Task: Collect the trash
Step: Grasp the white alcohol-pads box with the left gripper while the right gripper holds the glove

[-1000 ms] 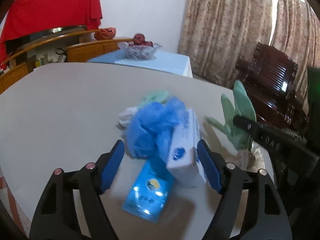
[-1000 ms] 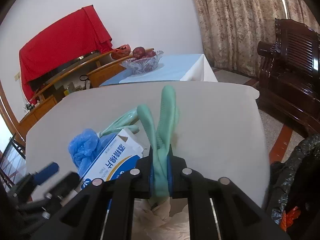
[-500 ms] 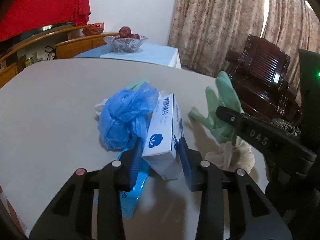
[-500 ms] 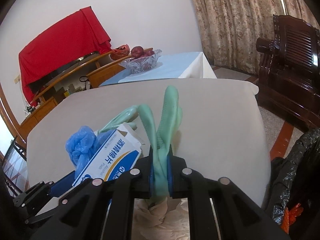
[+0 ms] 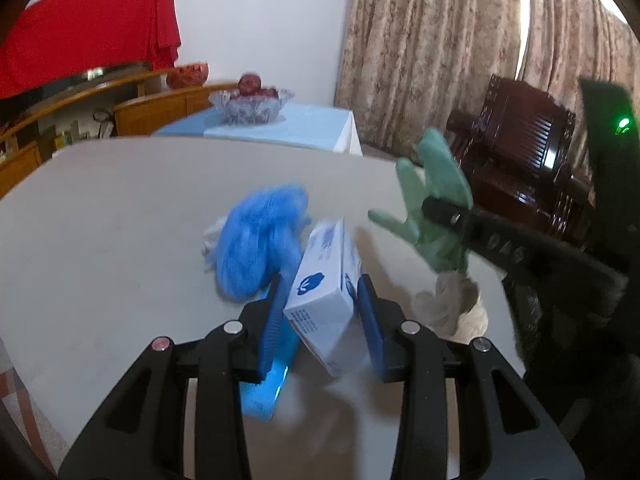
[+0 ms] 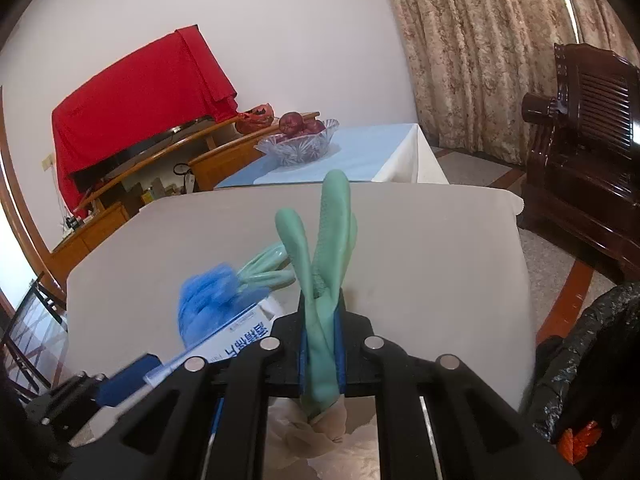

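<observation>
Over the near part of the table [image 5: 100, 220], noted as follows. Left gripper [image 5: 322, 286] pinching white box [image 5: 320, 320] across its narrow sides; box tilted, one corner low above blue packet [image 5: 264, 396]. Right gripper [image 6: 320, 320] pressed together on green glove [image 6: 332, 232], fingers of glove standing up, pale cuff [image 6: 320, 432] hanging below. Remaining on table: blue crumpled bag [image 5: 260, 240] against the box, second green glove [image 6: 268, 268] behind it. Black sack [image 6: 592, 340] at right, off the table.

Risks, as judged:
- Box rotating or slipping out, owing to tilt and smooth card sides.
- Blue crumpled bag dragged along (contact with box apparent), then falling to floor.
- Glove sliding through pads, cuff weight pulling down.
- Collision of the two grippers, being close together.
</observation>
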`<action>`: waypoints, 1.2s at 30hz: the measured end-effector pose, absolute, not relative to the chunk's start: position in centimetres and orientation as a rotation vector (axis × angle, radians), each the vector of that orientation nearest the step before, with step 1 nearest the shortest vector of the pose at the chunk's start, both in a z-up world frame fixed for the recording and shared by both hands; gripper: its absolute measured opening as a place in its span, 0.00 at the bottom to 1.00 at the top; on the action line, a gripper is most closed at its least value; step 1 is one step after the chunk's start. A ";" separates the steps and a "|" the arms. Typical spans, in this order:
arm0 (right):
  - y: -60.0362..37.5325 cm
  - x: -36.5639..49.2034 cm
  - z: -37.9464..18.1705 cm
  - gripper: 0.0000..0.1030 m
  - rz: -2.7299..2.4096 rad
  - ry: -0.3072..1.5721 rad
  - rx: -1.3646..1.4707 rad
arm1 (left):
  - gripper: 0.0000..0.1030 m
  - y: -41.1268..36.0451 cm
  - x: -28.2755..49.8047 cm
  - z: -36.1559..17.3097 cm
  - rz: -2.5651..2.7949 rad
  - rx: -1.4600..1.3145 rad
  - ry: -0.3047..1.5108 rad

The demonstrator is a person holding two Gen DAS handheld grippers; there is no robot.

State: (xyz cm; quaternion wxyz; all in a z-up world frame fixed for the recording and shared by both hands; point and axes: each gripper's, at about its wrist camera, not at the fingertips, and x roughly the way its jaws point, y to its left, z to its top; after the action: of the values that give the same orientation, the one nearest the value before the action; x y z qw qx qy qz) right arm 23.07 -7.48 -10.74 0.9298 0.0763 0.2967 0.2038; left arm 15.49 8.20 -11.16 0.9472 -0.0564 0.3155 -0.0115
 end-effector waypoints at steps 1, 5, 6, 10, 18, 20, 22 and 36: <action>-7.5 22.9 -10.8 0.10 0.418 0.611 0.154 | 0.35 8.4 15.6 -11.3 -0.024 -0.124 0.651; -7.9 22.2 -10.9 0.10 0.425 0.625 0.173 | 0.35 8.7 15.9 -11.9 -0.032 -0.134 0.671; -7.9 22.1 -11.0 0.10 0.428 0.629 0.181 | 0.36 8.7 15.9 -12.1 -0.033 -0.135 0.675; -8.0 21.6 -11.2 0.10 0.428 0.646 0.163 | 0.49 8.0 16.2 -12.8 -0.053 -0.116 0.689; -8.8 21.4 -12.2 0.10 0.416 0.675 0.173 | 0.34 7.5 17.3 -14.9 -0.070 -0.130 0.765; -9.1 21.5 -12.4 0.10 0.417 0.682 0.177 | 0.30 7.6 17.1 -14.7 -0.063 -0.134 0.754; -9.2 21.5 -12.5 0.10 0.418 0.685 0.177 | 0.29 7.6 16.9 -14.0 -0.059 -0.131 0.726; -8.6 20.1 -9.2 0.10 0.481 0.610 0.185 | 0.29 7.9 15.6 -8.0 -0.013 -0.136 0.564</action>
State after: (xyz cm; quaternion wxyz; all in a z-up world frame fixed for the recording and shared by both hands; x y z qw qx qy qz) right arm 20.11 -8.62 -9.24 0.9213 0.0901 0.2971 0.2342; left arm 15.63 7.85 -8.03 0.9582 -0.0671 0.2780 -0.0065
